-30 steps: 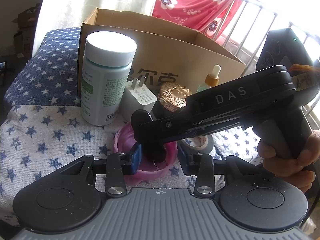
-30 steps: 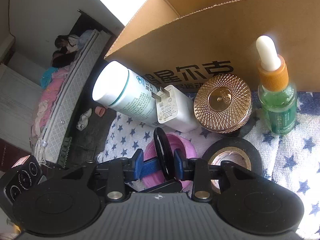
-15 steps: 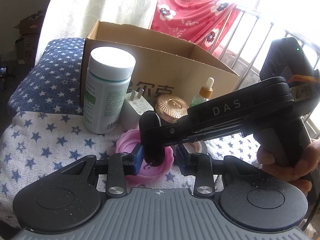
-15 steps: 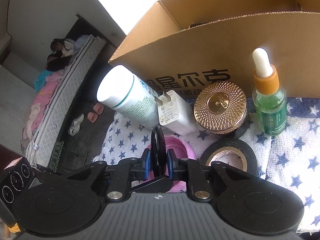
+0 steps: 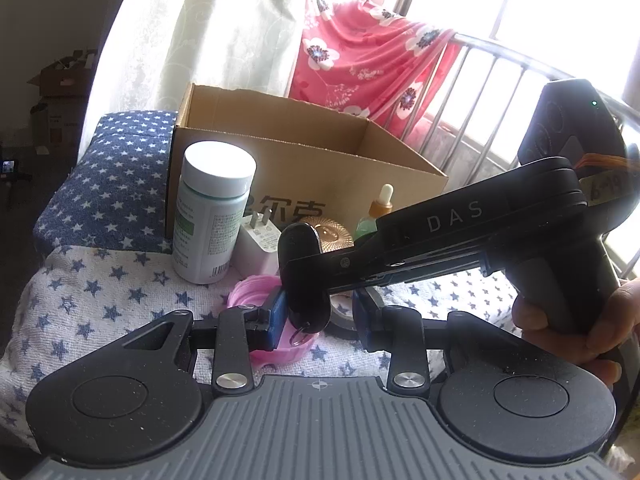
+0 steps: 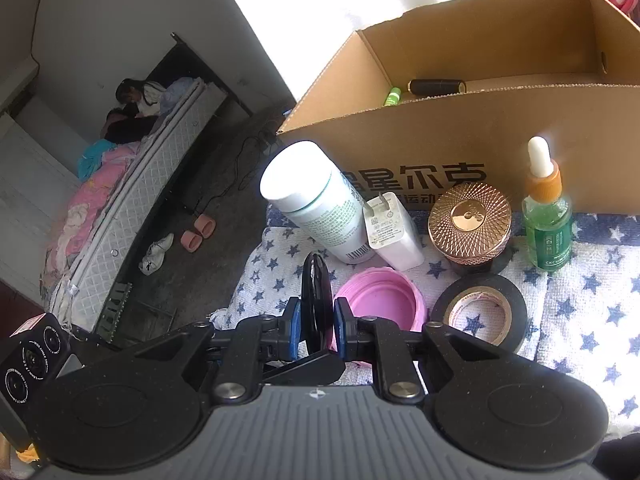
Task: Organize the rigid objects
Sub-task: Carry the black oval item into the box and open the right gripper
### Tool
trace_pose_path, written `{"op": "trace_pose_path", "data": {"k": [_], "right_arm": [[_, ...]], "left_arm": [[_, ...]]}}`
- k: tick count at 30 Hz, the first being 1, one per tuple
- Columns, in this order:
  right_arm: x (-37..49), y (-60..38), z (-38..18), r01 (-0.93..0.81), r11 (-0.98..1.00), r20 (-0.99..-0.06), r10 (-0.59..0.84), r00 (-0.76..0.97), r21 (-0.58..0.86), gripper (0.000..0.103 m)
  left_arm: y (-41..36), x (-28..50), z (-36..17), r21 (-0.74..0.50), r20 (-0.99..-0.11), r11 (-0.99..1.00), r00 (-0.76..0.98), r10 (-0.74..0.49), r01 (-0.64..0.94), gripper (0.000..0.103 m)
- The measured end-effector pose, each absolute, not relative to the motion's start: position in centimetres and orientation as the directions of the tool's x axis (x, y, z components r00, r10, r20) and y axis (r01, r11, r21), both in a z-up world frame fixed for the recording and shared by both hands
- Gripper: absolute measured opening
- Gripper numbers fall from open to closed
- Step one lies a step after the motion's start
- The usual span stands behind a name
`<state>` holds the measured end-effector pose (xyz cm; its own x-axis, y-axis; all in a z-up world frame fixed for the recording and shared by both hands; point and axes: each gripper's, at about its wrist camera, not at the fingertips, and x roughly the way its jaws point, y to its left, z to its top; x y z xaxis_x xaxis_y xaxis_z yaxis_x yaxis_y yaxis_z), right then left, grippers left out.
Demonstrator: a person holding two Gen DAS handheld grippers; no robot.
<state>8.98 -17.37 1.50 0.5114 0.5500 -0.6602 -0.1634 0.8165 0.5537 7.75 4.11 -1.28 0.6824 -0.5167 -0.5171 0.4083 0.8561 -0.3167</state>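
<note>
My right gripper is shut on a thin black key fob, held edge-on above the star-print towel. In the left wrist view the right gripper reaches in from the right, and the fob with its metal ring hangs between the fingers of my left gripper. The left jaws stand apart and neither pad presses on anything. A pink lid lies open side up on the towel just beyond both grippers. Behind it stands an open cardboard box.
In front of the box stand a white pill bottle, a white charger plug, a jar with a rose-gold lid and a green dropper bottle. A black tape roll lies right of the pink lid. The towel's edge drops to the floor at left.
The right jaws closed onto the key fob. Both grippers then rose and drew back, lifting the fob clear of the pink lid, which stayed on the towel.
</note>
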Motion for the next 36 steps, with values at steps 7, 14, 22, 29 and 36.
{"op": "trace_pose_path", "data": {"k": [7, 14, 22, 29, 36], "right_arm": [[7.5, -17.2, 3.4, -0.197, 0.818, -0.636, 0.55, 0.541, 0.541, 0.019], [6.3, -17.5, 5.8, -0.244, 0.813, -0.592, 0.559, 0.581, 0.529, 0.019], [7.7, -18.5, 8.1, -0.292, 0.792, -0.543, 0.589, 0.599, 0.537, 0.019], [11.8, -19.3, 8.9, -0.271, 0.793, -0.54, 0.58, 0.61, 0.547, 0.018], [19.3, -21.3, 8.7, -0.208, 0.772, -0.566, 0.594, 0.571, 0.601, 0.018]], "left_arm": [[4.0, 6.4, 0.1, -0.294, -0.482, 0.857, 0.708, -0.515, 0.423, 0.034], [3.6, 5.2, 2.1, -0.253, -0.434, 0.863, 0.745, -0.506, 0.438, 0.034], [3.2, 6.3, 4.5, -0.213, -0.407, 0.869, 0.767, -0.495, 0.447, 0.034], [3.8, 11.6, 5.8, -0.253, -0.436, 0.84, 0.719, -0.541, 0.479, 0.034], [3.1, 19.0, 6.8, -0.251, -0.52, 0.833, 0.658, -0.545, 0.492, 0.034]]}}
